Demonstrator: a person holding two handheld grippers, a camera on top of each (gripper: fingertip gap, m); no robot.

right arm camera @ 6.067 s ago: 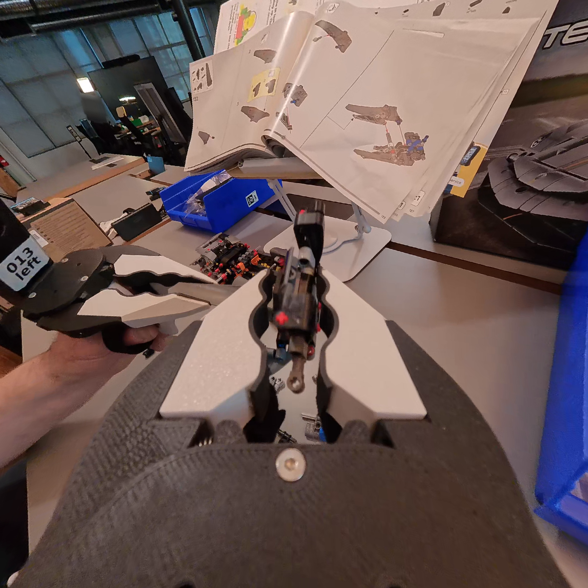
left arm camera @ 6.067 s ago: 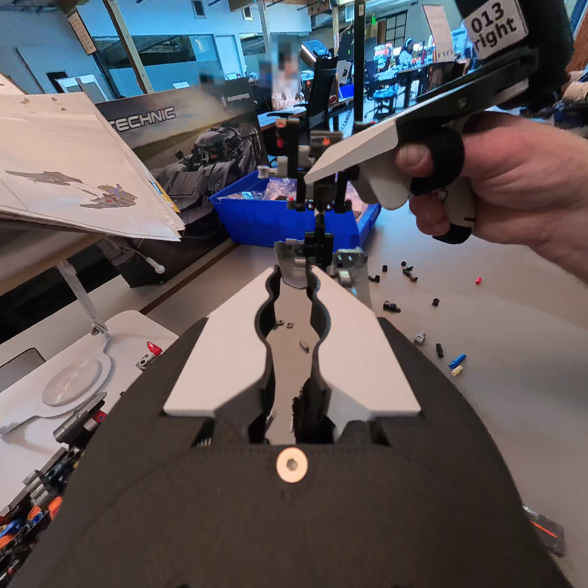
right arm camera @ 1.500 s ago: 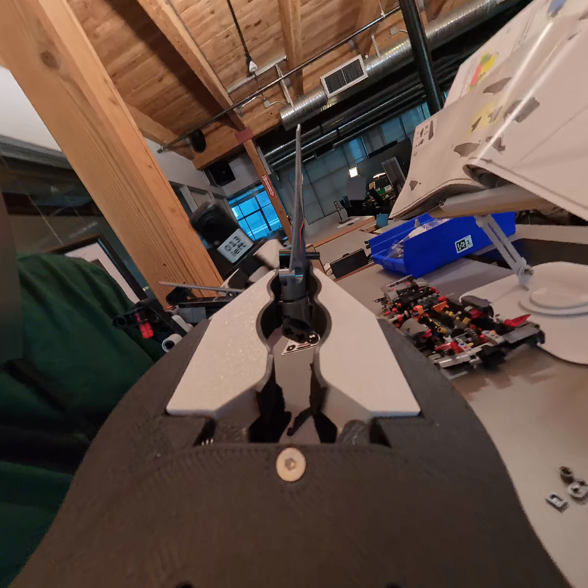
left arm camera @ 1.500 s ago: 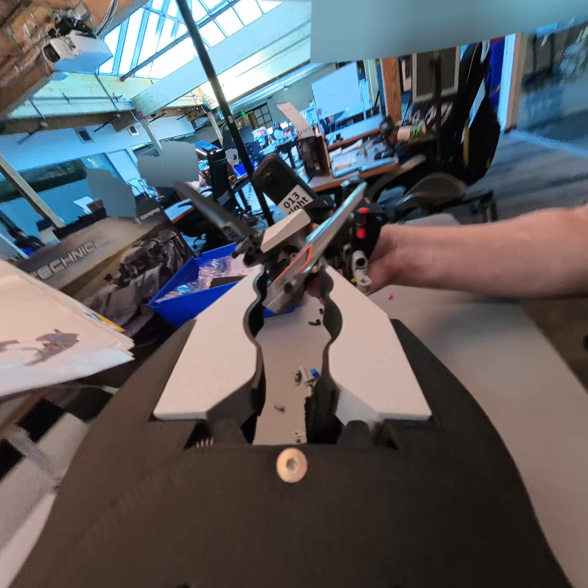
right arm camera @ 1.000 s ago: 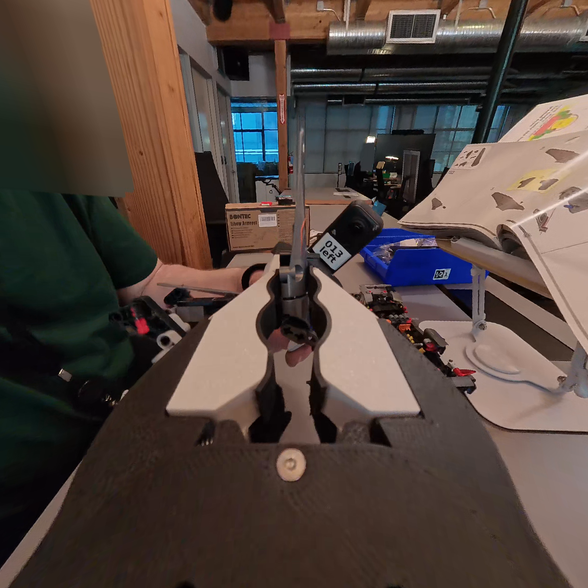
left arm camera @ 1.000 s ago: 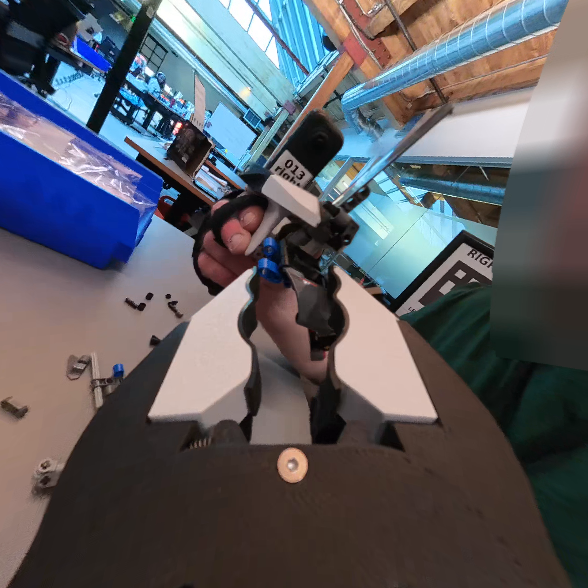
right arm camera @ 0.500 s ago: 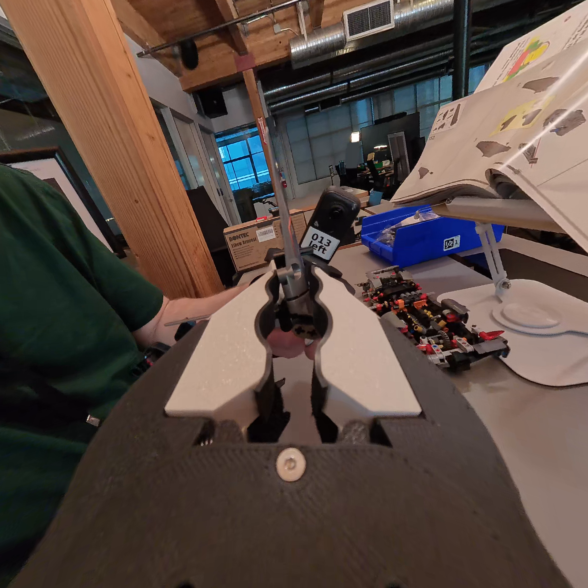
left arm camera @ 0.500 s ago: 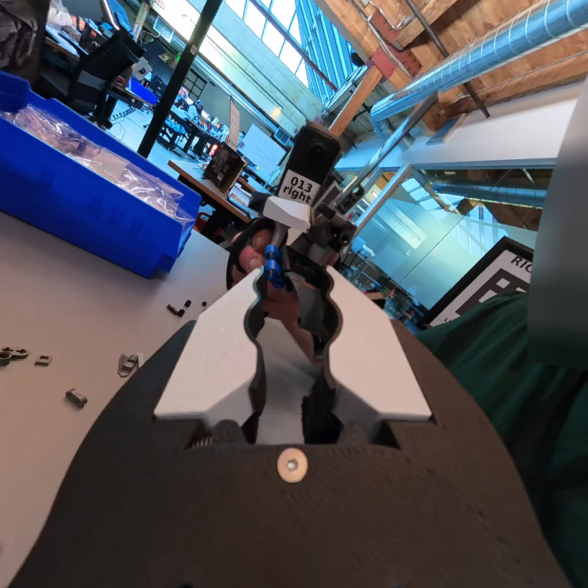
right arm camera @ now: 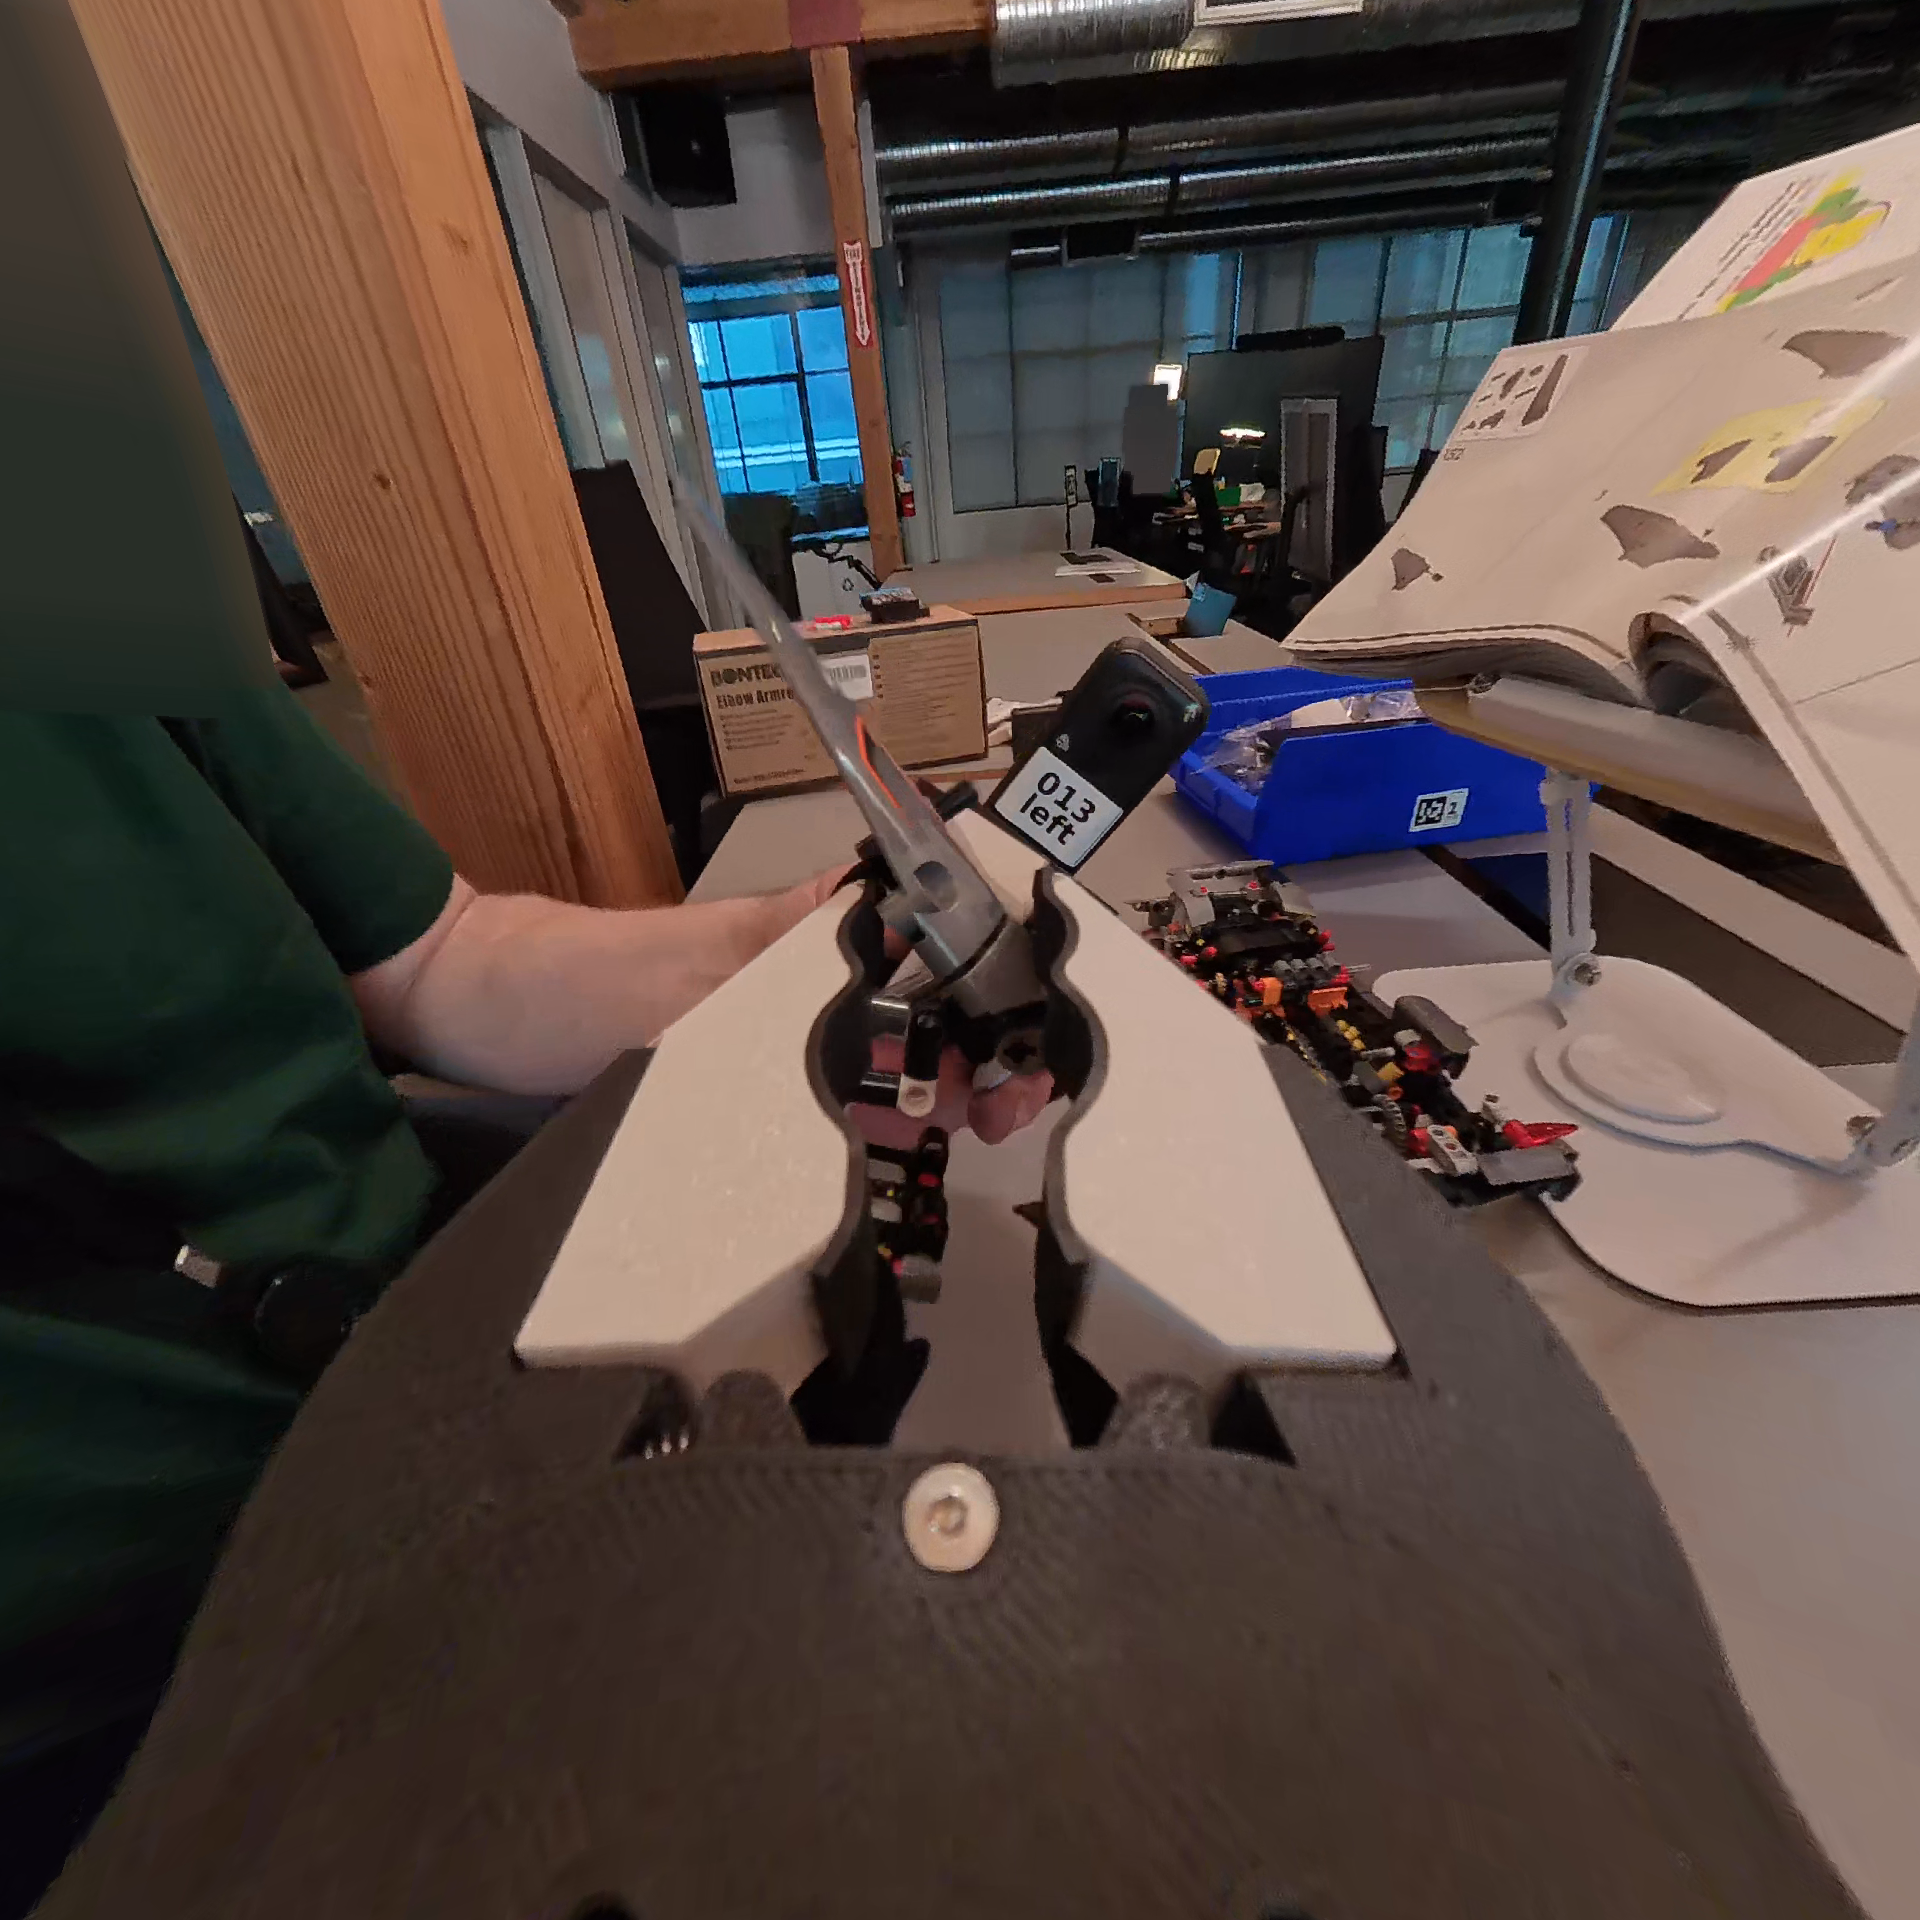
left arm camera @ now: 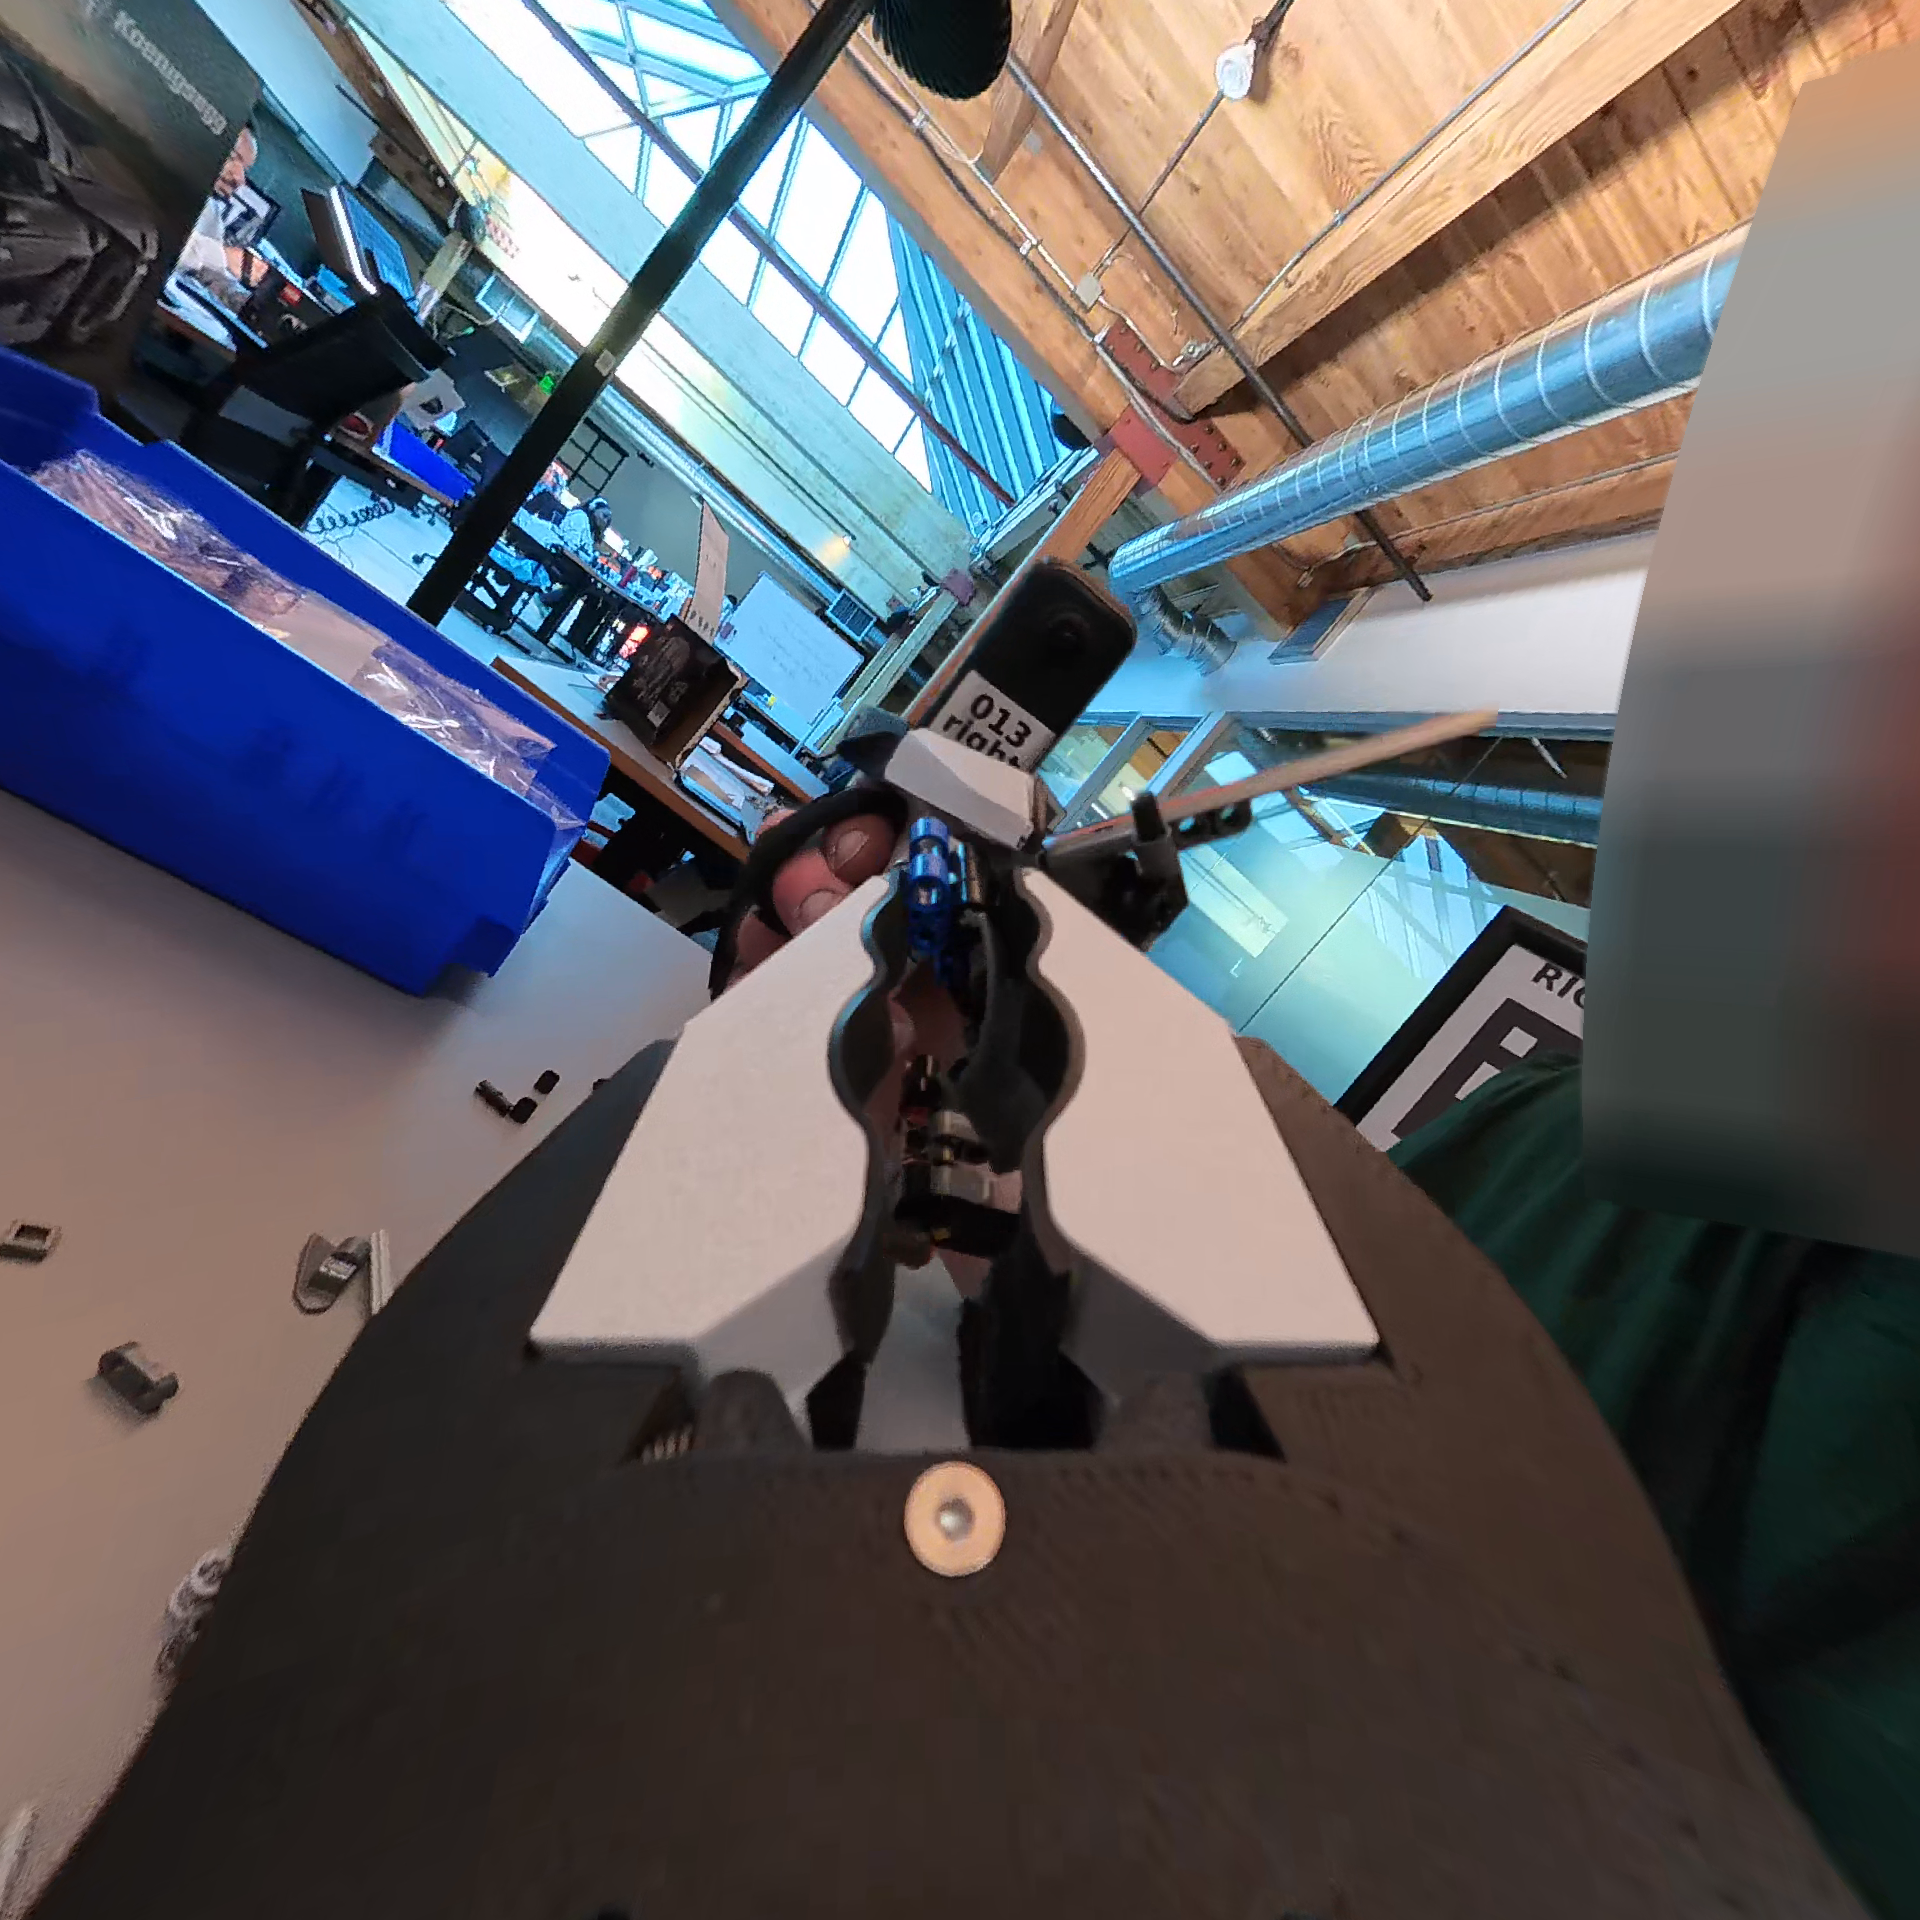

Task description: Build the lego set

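Evidently both the left gripper and right gripper clamp one Lego subassembly held above the desk, its long grey blade slanting up-left.

A: Where's the subassembly?
B: Up off the table, between both sets of gripper fingers: grey wedge, long thin blade slanting up, blue pins, red-dotted black beams hanging below.
A: And the chassis?
B: Flat on the table, a long black build with red and orange bits, one end on the white stand base
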